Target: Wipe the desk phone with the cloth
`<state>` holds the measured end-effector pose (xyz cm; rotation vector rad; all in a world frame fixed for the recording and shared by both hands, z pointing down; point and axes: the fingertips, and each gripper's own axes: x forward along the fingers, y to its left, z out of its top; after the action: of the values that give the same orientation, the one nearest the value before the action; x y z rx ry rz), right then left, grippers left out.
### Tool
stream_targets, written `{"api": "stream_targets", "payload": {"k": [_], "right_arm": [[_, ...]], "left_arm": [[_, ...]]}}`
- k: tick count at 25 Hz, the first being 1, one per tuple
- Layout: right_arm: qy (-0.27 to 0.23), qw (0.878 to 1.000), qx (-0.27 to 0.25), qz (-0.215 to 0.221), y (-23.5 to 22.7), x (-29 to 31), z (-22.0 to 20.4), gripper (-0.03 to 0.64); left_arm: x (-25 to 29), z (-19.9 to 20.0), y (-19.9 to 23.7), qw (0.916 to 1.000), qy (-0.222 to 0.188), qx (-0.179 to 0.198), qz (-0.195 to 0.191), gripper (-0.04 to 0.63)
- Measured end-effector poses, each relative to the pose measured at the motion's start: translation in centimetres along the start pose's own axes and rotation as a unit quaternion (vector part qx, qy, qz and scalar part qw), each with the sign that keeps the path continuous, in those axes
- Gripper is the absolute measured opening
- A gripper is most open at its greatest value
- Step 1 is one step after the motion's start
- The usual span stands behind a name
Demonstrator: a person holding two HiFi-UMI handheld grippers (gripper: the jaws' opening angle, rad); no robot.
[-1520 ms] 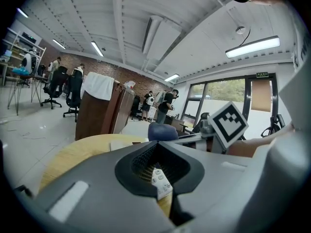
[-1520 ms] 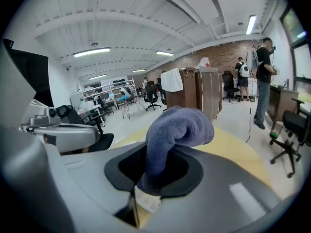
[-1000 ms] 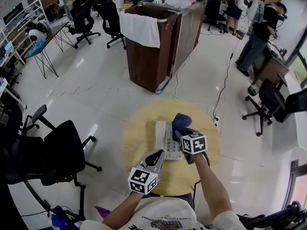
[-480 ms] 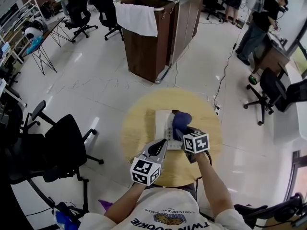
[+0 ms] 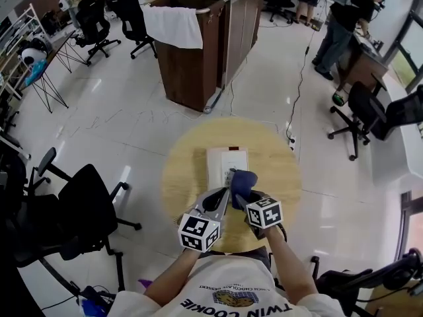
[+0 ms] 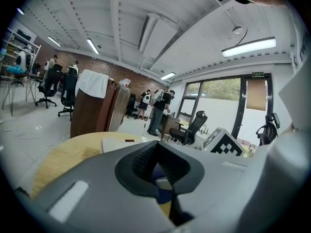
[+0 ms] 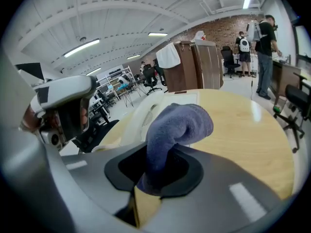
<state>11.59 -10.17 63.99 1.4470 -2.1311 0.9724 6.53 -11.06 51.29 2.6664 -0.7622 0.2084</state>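
While right gripper (image 5: 242, 191) clamps blue cloth (image 5: 242, 179) over white desk phone's (image 5: 225, 162) near corner, left gripper (image 5: 223, 195) sits beside, jaws together, empty; shirt (image 5: 231, 301) print: "TWIN COOKIE".

1. We see the head view brightly and evenly lit; the glossy floor (image 5: 132, 124) throws white glare patches toward 10 and 1 o'clock.
2. In the left gripper view, a ceiling tube (image 6: 249, 46) at 2 o'clock and the windows (image 6: 218, 98) at 3 o'clock glow brightly.
3. Both gripper views bend strongly at the edges, with black corners.
4. Close to the lens, the left gripper (image 6: 160, 176) looks soft; the cloth (image 7: 177, 127) stays sharp.
5. We find shadows faint.
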Motion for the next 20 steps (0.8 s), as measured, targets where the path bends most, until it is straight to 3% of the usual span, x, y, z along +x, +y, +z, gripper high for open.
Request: {"api": "stream_targets", "payload": {"k": [5,8,13,16,20], "right_arm": [[0.005,1.000,0.008,-0.004,0.6,-0.3,-1.8,0.075],[-0.021,1.000,0.009,-0.017,0.1,-1.3,-0.3,0.075],[-0.090,0.990,-0.001,-0.108,-3.8,-5.2,3.9,0.075],[-0.080,0.986,-0.011,-0.148,-6.0,-6.0,3.7,0.075],[-0.042,0.986,0.007,-0.162,-7.4,-5.3,0.8,0.075]], "left_arm": [[0.0,-0.2,-0.3,0.9999,0.005,-0.001,-0.009,-0.009],[0.0,-0.1,-0.7,0.9999,0.003,0.001,-0.014,-0.009],[-0.3,-0.1,-0.4,0.9999,-0.001,-0.003,-0.012,-0.009],[-0.2,-0.2,-0.2,0.9999,-0.001,-0.005,-0.011,-0.009],[0.0,-0.3,-0.1,0.9999,0.000,-0.006,-0.012,-0.009]]}}
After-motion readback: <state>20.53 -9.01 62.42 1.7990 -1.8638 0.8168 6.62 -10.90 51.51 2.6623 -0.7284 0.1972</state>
